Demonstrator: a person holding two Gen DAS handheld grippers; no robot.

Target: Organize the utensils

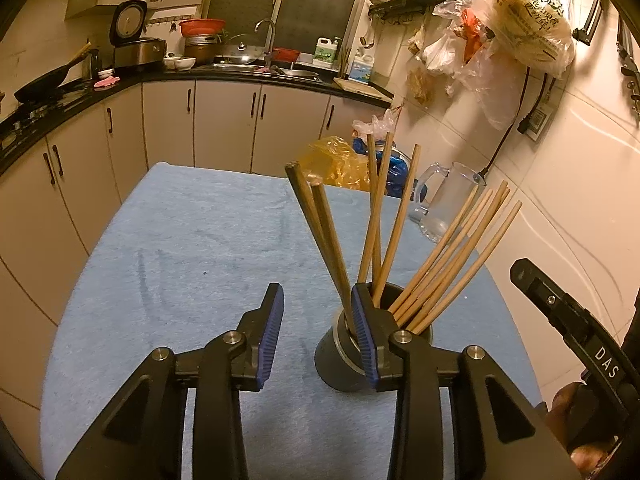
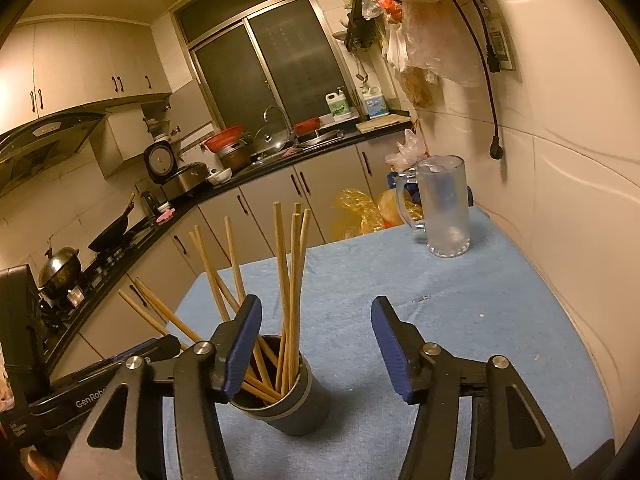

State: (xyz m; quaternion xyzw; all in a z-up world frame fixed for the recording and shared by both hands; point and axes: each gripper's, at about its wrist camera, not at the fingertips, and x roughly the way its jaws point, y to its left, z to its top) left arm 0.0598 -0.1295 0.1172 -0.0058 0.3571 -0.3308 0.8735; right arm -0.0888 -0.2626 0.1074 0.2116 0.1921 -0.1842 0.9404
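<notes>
Both grippers stand with jaws spread and pinch nothing: the left gripper (image 1: pixel 322 334) has its right pad just in front of the cup (image 1: pixel 340 364), and the right gripper (image 2: pixel 316 350) has its left pad in front of the cup's rim, the cup itself lying outside both gaps. Upright on the blue cloth (image 2: pixel 460 320), the dark cup holds the chopsticks (image 2: pixel 290 280), which fan out above its rim. Well beyond the cup, near the cloth's far corner by the wall, stands a clear glass mug (image 2: pixel 444 208).
</notes>
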